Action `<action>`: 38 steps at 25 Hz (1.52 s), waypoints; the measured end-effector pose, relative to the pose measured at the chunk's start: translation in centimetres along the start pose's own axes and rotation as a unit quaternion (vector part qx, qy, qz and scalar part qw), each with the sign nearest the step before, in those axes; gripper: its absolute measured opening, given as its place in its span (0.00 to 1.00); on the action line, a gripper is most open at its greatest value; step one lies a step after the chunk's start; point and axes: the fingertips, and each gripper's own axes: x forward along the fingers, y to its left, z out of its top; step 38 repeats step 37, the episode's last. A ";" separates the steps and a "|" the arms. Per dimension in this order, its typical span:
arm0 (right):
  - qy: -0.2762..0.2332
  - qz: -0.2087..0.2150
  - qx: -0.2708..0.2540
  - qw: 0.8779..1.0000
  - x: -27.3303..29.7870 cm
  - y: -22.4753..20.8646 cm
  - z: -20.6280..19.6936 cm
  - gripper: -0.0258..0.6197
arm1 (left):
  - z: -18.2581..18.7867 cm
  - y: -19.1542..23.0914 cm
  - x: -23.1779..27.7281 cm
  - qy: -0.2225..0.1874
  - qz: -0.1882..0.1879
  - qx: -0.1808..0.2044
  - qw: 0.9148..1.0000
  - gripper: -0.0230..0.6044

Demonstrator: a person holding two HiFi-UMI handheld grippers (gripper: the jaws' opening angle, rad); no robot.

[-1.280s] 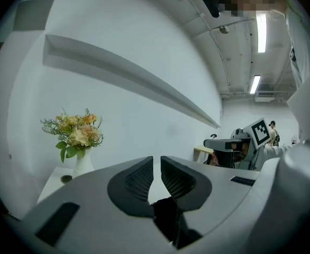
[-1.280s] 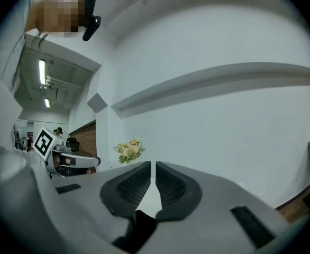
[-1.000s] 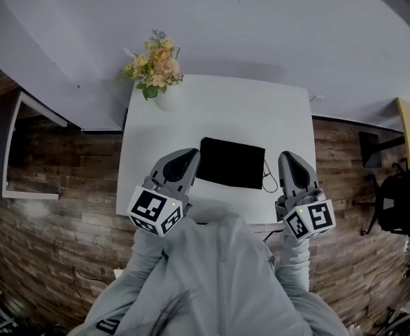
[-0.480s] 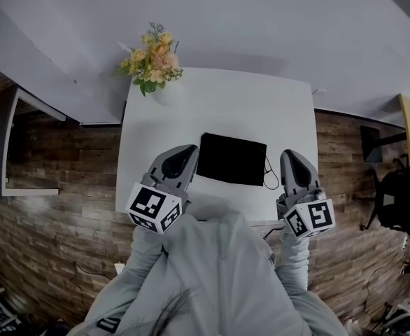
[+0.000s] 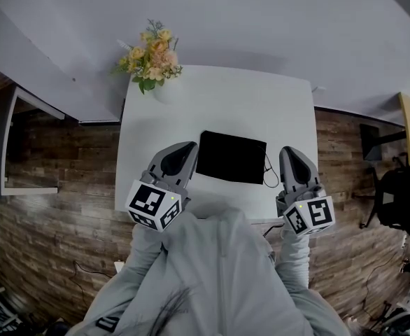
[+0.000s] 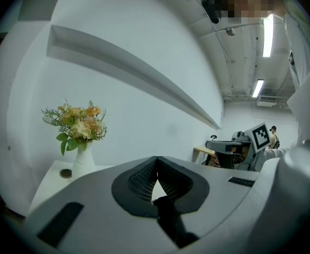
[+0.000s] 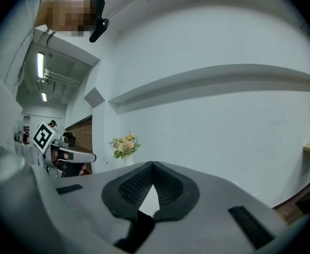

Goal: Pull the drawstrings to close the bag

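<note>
A flat black bag point(image 5: 231, 157) lies on the white table point(image 5: 219, 103), near its front edge. A thin black drawstring point(image 5: 268, 175) loops out from the bag's right side. My left gripper point(image 5: 185, 150) hovers just left of the bag, shut with nothing between its jaws. My right gripper point(image 5: 290, 152) is just right of the drawstring loop, also shut and empty. In both gripper views the jaws meet at the tip, the left gripper point(image 6: 156, 159) and the right gripper point(image 7: 153, 164) pointing over the table toward the wall. The bag is hidden in those views.
A white vase of yellow and peach flowers point(image 5: 151, 61) stands at the table's back left corner, also seen as flowers point(image 6: 76, 126) with a small round object point(image 6: 65, 173) beside it. Wood floor surrounds the table. A black chair point(image 5: 399, 201) is far right.
The head view has shifted slightly, so the table sits a little higher in the picture. Both grippers stay beside the bag, shut as before.
</note>
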 end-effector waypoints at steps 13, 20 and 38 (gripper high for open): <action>0.031 -0.013 0.018 0.999 0.2 -0.4 -1.9 0.07 | -0.7 -0.1 -0.1 0.012 -0.002 -0.001 1.000 0.08; 0.039 -0.023 0.014 0.999 -0.1 -0.7 -2.3 0.07 | -0.7 -0.2 0.0 0.014 -0.004 0.000 1.000 0.08; 0.052 -0.031 0.006 0.998 0.1 -1.2 -2.7 0.07 | -1.7 -1.0 1.0 0.029 -0.030 -0.016 0.999 0.08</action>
